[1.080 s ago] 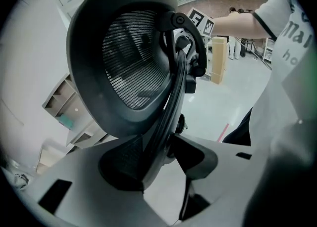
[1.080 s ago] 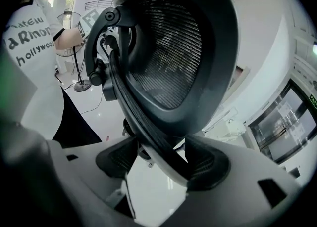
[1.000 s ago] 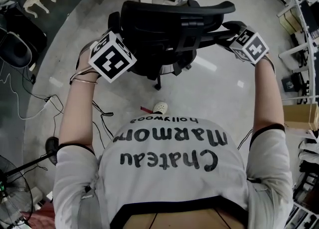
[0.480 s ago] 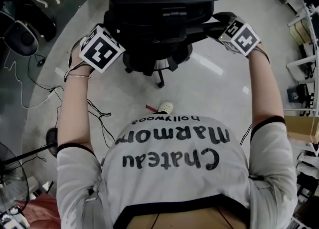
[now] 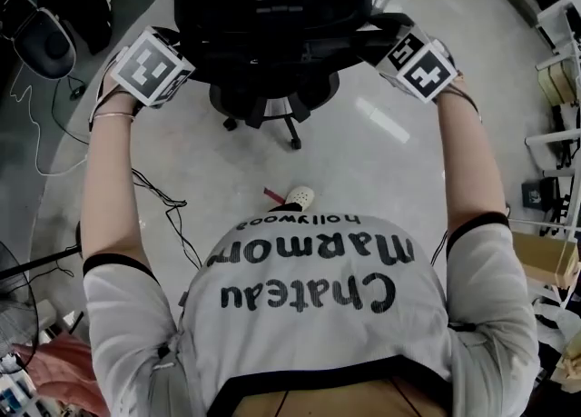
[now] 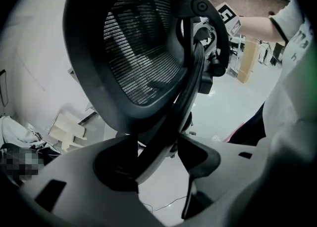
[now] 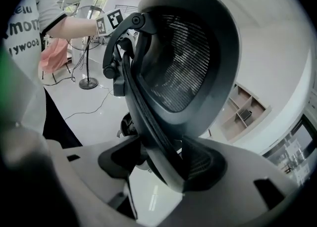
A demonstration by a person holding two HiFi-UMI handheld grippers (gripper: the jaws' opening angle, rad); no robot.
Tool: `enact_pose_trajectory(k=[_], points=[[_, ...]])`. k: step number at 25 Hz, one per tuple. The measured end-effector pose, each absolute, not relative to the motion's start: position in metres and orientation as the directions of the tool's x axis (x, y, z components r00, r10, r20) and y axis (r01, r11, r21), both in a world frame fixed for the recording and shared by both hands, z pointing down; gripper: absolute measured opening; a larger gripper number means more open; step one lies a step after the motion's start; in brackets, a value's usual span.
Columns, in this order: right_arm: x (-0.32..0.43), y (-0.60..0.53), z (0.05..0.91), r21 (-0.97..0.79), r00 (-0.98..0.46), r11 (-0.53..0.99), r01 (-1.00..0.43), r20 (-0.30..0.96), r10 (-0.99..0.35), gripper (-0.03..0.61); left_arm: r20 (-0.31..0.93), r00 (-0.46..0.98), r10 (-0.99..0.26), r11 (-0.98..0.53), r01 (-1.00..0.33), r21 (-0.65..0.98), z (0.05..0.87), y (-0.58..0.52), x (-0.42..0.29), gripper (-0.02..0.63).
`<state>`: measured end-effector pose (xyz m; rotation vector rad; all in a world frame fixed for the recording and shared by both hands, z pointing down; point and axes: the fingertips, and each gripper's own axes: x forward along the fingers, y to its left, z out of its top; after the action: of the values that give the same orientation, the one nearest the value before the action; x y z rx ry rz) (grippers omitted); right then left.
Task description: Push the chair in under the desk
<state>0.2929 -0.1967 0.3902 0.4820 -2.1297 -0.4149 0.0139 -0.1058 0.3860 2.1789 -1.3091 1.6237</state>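
Head view: chair (image 5: 272, 15) seat mostly hidden under the backrest, wheels too (one base leg shows). Person's legs hidden behind the shirt (image 5: 313, 315); only a shoe (image 5: 300, 195) tip visible. Box (image 5: 543, 259) cut by right edge. Shelf (image 7: 245, 110) contents too small to tell.

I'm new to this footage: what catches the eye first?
The black mesh-backed office chair at the top of the head view. The left hand-held gripper, jaws just opening, and the right hand-held gripper, jaws just closing, straddle its backrest's side edges. The person's grey printed T-shirt fills the bottom.
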Motion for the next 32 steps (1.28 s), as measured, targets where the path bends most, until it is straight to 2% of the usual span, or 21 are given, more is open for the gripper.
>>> enact_pose_trajectory(k=[9,15,24,32], points=[[0.244,-0.217,0.391,0.505,-0.525,0.859,-0.085,0.71,-0.47,0.236,0.846,0.017,-0.533,-0.597,-0.715,-0.363,0.387,-0.126,-0.038,0.258],[0.21,-0.252,0.382,0.516,-0.522,0.853,-0.072,0.71,-0.473,0.236,0.839,-0.016,-0.544,-0.568,-0.729,-0.382,0.379,-0.155,-0.074,0.264],[0.199,-0.272,0.393,0.496,-0.532,0.866,-0.06,0.718,-0.449,0.242,0.868,-0.024,-0.496,-0.56,-0.755,-0.341,0.389,-0.164,-0.078,0.265],[0.181,-0.282,0.396,0.501,-0.505,0.861,-0.091,0.722,-0.473,0.245,0.858,-0.044,-0.513,-0.542,-0.758,-0.363,0.397,-0.176,-0.1,0.273]])
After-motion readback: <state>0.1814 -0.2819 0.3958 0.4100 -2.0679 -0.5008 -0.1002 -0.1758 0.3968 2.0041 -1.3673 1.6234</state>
